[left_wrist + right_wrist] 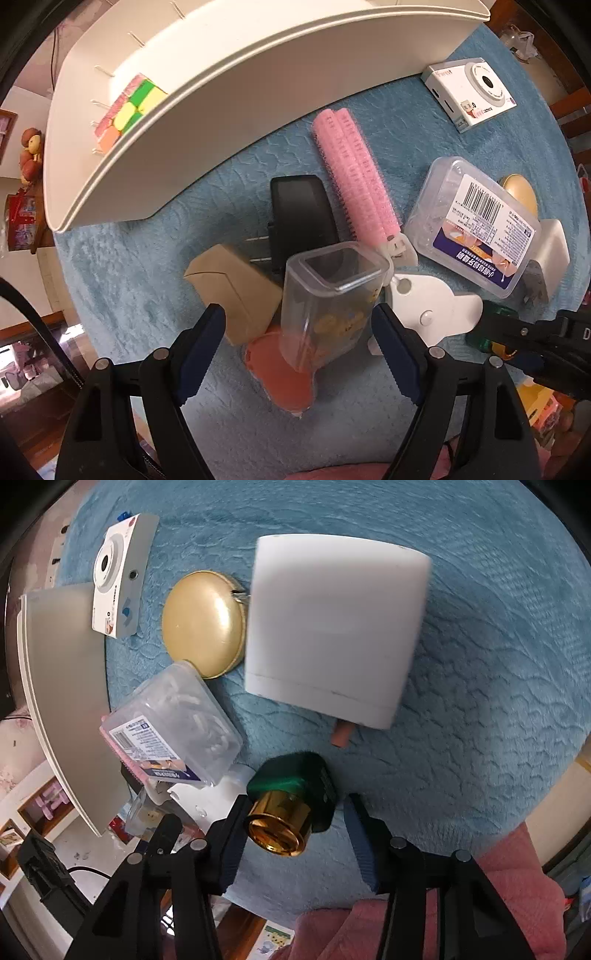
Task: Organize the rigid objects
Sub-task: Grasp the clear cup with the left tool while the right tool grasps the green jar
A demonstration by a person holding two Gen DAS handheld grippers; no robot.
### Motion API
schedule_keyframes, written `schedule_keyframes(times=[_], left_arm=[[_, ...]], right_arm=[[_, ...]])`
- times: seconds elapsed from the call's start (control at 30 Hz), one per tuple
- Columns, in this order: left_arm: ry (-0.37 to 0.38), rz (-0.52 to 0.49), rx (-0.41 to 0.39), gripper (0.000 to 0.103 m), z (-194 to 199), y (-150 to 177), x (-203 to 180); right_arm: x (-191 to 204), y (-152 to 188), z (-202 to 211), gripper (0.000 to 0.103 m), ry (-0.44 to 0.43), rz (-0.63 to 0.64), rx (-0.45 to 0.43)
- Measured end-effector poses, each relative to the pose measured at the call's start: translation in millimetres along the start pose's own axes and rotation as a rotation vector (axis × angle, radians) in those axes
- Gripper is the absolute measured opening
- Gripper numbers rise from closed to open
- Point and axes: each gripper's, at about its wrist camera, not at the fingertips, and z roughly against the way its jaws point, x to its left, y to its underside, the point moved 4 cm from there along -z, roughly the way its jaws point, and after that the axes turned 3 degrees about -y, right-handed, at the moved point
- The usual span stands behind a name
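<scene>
Left claw (pixel 299 325) points straight down, jaws wide, straddling an upright clear plastic container (pixel 328 299). Pads stand off its walls on both sides, no contact visible, so nothing gripped. Container stands partly on an orange flat piece (pixel 280 373), with a tan cardboard box (pixel 232 291) just left of it, a black plug adapter (pixel 301 221) behind, and a white flat gadget (pixel 432 310) to the right.

Right claw (pixel 291 827) is angled down, jaws around a green bottle with a gold cap (pixel 291 805) lying on its side. Left pad touches the cap; right pad shows a gap. Not clamped.

Surface is covered by a blue fleece cloth (pixel 480 701). On it: pink hair roller (pixel 354 173), clear labelled box (pixel 472 225), gold round compact (pixel 203 624), white camera box (pixel 471 92), white block (pixel 332 627). White tray (pixel 229 122) at the back holds a colour cube (pixel 129 110). Pink sleeve (pixel 443 923) shows at the bottom of the right view.
</scene>
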Motion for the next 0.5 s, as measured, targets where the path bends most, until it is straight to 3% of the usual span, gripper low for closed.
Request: schedule_keyframes(times=[0.5], left_arm=[[-0.03,-0.057,-0.003,0.079,-8.2,-36.1,-6.0]], right_arm=[[7.7,-10.2,-4.6,0.049,0.017,0.003,0.019]])
